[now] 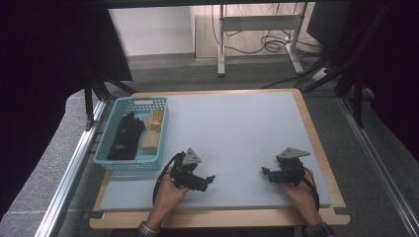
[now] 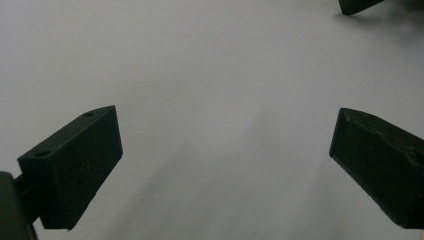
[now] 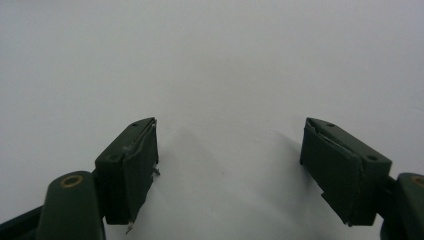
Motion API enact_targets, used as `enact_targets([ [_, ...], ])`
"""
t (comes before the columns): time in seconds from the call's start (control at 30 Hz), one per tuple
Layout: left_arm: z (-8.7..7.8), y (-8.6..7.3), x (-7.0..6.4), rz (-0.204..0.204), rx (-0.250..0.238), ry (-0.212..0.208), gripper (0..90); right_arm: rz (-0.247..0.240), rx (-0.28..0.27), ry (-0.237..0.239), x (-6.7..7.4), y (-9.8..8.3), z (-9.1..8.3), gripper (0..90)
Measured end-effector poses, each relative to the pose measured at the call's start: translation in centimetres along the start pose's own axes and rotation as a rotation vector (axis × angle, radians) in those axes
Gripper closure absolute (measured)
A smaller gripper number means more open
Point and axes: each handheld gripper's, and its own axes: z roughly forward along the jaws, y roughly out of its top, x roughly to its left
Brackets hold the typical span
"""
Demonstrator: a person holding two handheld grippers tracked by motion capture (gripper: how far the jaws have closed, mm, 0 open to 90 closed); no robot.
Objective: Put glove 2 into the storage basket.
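Observation:
My left gripper (image 1: 209,178) rests low over the grey mat (image 1: 237,128) near its front left, held by a hand and pointing right. Its jaws stand wide apart with bare mat between them in the left gripper view (image 2: 225,150). My right gripper (image 1: 265,173) sits near the front right of the mat, pointing left toward the other one. It is open too, with nothing between its fingers in the right gripper view (image 3: 230,165). A tip of the right gripper (image 2: 357,6) shows at the top right of the left gripper view.
A light blue basket (image 1: 114,159) stands at the mat's left edge. It holds a black glove-like item (image 1: 123,138) and several wooden blocks (image 1: 152,131). The mat lies on a wooden table (image 1: 326,163). A metal rail (image 1: 74,163) runs along the left.

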Motion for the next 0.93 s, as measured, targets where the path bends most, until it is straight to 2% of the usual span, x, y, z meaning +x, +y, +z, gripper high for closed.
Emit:
enact_targets([
  [0.23, 0.8, -0.9, -0.4, 0.02, 0.032, 0.01, 0.1, 0.0, 0.0, 0.0, 0.0, 0.0, 0.0, 22.4],
  [0.47, 1.8, -2.0, -0.4, 0.016, 0.095, 0.021, 0.0, 0.0, 0.0, 0.0, 0.0, 0.0, 0.0, 22.4],
  [0.63, 1.8, -2.0, -0.2, -0.008, 0.099, 0.02, 0.0, 0.0, 0.0, 0.0, 0.0, 0.0, 0.0, 22.4],
  [0.93, 1.8, -2.0, -0.2, -0.008, 0.101, 0.023, 0.0, 0.002, -0.001, 0.0, 0.0, 0.0, 0.0, 22.3],
])
